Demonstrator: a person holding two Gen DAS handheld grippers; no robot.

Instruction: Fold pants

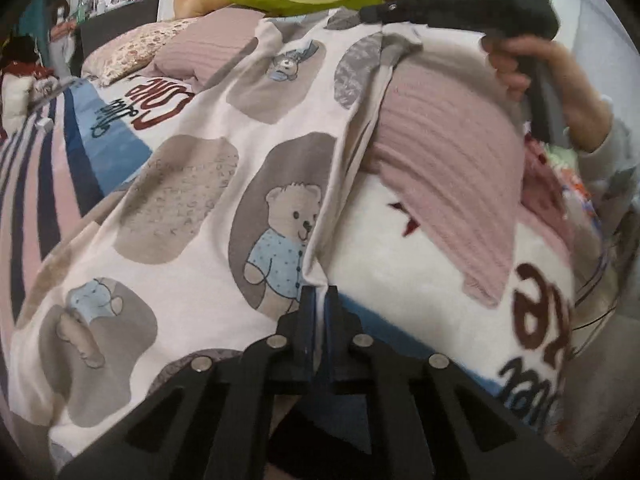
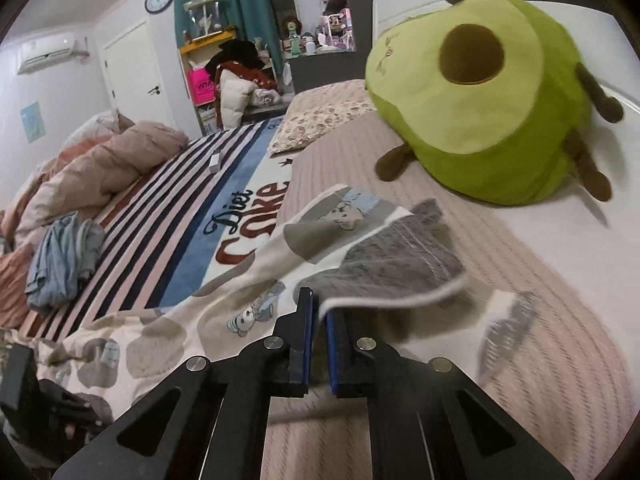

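The pants [image 1: 192,208] are white with grey patches and teddy-bear prints, and they lie spread across the bed. My left gripper [image 1: 320,300] is shut on a raised fold along their near right edge. The other gripper [image 1: 460,4] shows at the top right of the left wrist view, held by a hand [image 1: 536,76] at the far end of the cloth. Through the right wrist camera, the pants [image 2: 248,280] stretch off to the left. There my right gripper [image 2: 318,308] is shut on the white edge of a grey-patched corner, which hangs lifted off the bed.
A green avocado plush [image 2: 480,100] sits on the pink ribbed cover [image 2: 540,320] just beyond the pants. The striped Diet Coke blanket [image 2: 192,216] carries a small white box [image 2: 215,162] and a blue-grey garment pile [image 2: 60,264]. A bunched pink duvet [image 2: 100,168] lies far left.
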